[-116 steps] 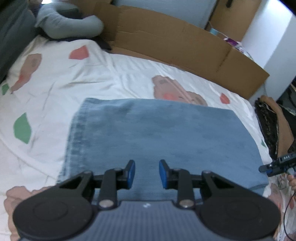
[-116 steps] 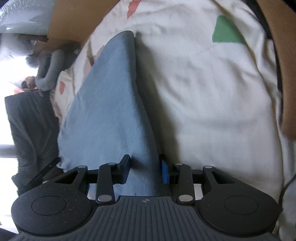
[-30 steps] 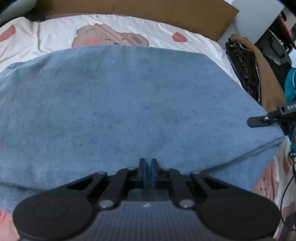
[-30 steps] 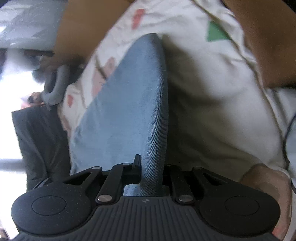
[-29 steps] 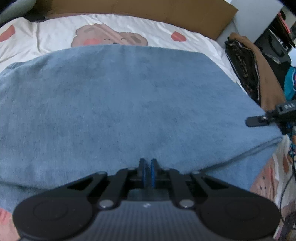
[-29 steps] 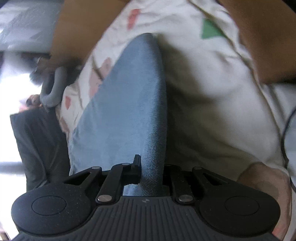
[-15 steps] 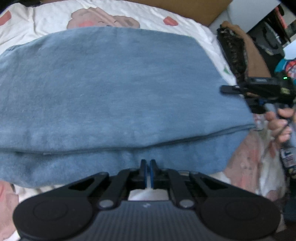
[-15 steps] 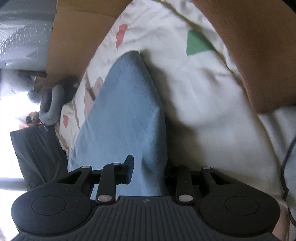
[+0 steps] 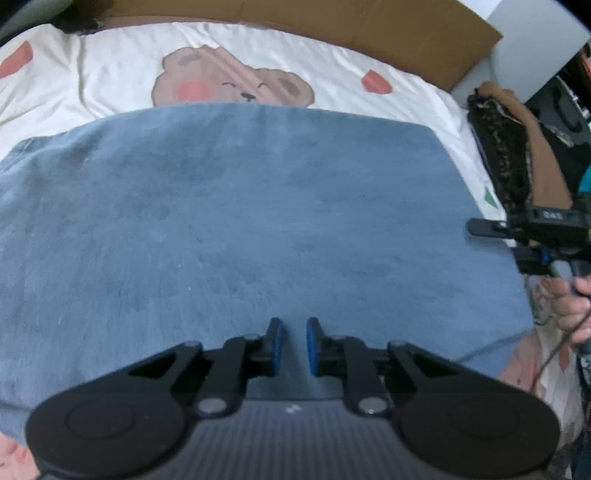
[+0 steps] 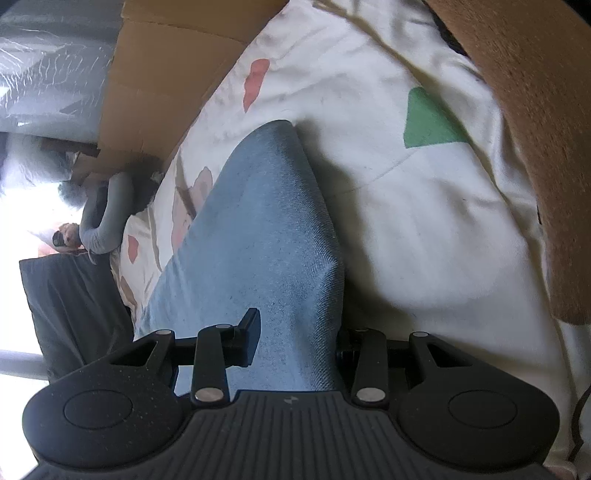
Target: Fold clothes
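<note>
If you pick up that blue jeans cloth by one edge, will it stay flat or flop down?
The blue denim garment would probably flop: it already lies folded and curves softly over the bedsheet. Its thick weave suggests some weight, so it likely hangs straight, not flutters.

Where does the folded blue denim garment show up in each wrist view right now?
Left wrist: the blue denim garment fills the middle, spread flat on the bedsheet.
Right wrist: it runs up the centre from between the opening jaws.
Shared landmark: the cardboard along the bed's far edge.

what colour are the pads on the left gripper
Blue pads, on black fingers; the left wrist view shows them best.
</note>
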